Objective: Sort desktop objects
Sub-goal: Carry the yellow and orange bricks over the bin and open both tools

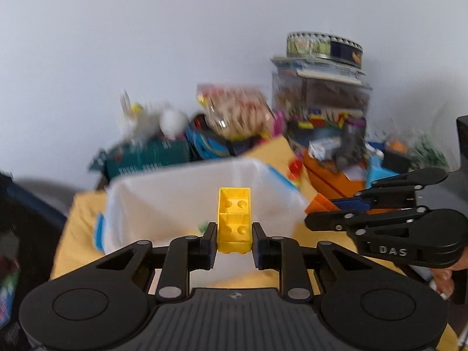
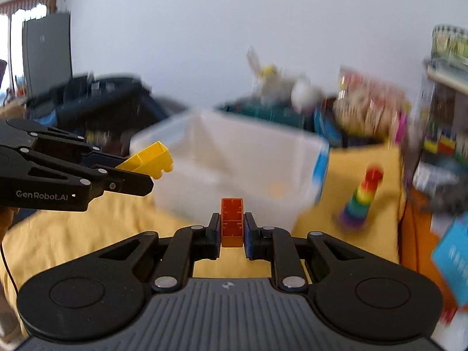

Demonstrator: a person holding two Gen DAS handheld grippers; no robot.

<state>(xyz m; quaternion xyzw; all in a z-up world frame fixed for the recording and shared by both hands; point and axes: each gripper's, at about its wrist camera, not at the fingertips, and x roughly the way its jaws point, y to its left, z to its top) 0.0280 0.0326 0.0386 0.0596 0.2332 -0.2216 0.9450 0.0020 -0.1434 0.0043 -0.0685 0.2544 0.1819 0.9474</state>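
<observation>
My left gripper (image 1: 234, 235) is shut on a yellow building brick (image 1: 234, 219), its hollow underside facing up, held in the air in front of a white plastic bin (image 1: 187, 193). The same yellow brick (image 2: 152, 159) and left gripper (image 2: 140, 172) show at the left of the right wrist view. My right gripper (image 2: 232, 228) is shut on a narrow orange brick (image 2: 232, 219), also lifted before the white bin (image 2: 234, 158). In the left wrist view the right gripper (image 1: 314, 215) reaches in from the right with the orange brick (image 1: 320, 201) at its tip.
A yellow cloth (image 2: 87, 228) covers the table. A rainbow stacking toy (image 2: 362, 199) stands right of the bin. Behind it lie blurred toy boxes, a snack bag (image 1: 237, 108), a clear box of bricks with a round tin (image 1: 324, 46) on top, and an orange container (image 1: 333, 175).
</observation>
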